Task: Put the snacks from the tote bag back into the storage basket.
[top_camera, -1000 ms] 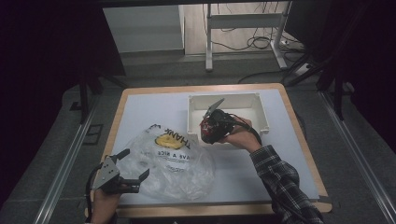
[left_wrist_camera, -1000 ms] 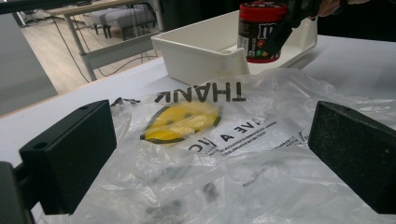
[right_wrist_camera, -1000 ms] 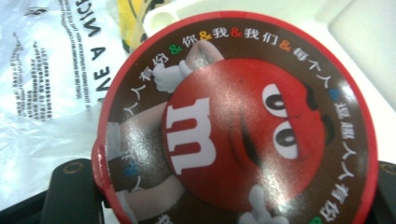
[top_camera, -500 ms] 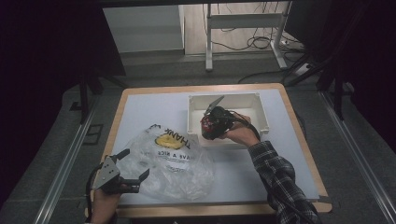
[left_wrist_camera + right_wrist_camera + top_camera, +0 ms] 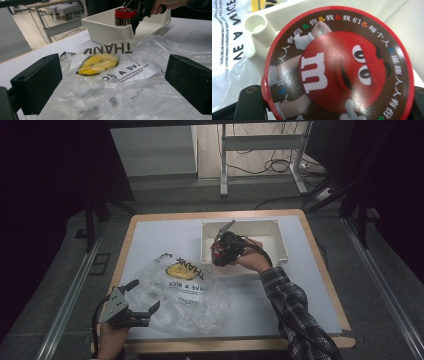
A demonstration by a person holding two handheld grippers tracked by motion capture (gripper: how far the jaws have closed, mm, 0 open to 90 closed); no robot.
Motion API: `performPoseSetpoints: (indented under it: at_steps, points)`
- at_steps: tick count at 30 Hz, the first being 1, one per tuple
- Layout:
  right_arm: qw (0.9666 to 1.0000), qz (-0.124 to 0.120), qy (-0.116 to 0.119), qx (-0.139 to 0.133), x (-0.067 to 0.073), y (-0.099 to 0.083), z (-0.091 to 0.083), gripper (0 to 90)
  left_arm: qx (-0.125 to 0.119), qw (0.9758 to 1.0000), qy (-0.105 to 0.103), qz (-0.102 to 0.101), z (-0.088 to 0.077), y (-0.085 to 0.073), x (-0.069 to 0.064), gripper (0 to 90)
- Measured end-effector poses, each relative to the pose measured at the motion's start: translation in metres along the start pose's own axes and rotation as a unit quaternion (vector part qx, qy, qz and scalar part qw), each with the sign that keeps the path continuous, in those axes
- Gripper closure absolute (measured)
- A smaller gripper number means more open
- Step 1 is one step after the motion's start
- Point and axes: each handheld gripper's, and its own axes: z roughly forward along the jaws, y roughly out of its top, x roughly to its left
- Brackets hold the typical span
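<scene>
Right tool [image 5: 220, 254] clamped on the candy jar [image 5: 125, 16] over the white bin [image 5: 280, 242]; jar rigid, light, glossy, best gripped round its sides; left tool [image 5: 145, 302] released beside the plastic bag [image 5: 190, 295].

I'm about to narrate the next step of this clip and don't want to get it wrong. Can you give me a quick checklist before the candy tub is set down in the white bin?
1. Right tongs grip the candy tub: ok, shut on it.
2. Tub over the white bin: ok, at its near left corner.
3. Tub clear of the rim: cannot tell.
4. Bin floor free: ok.
5. Left tongs open at the plastic bag: ok.
</scene>
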Motion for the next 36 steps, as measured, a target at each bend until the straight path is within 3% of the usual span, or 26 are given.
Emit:
performPoseSetpoints:
  at_steps: [25,36]
  points:
    - [1.0,-0.005,0.001,0.004,-0.016,0.008,0.027,25.8,0.002,1.0,-0.002,0.005,-0.001,0.0,0.0,1.3]
    - [0.9999,-0.007,0.012,0.0,-0.023,0.013,0.04,25.7,0.003,1.0,-0.001,0.006,-0.001,0.0,0.0,1.3]
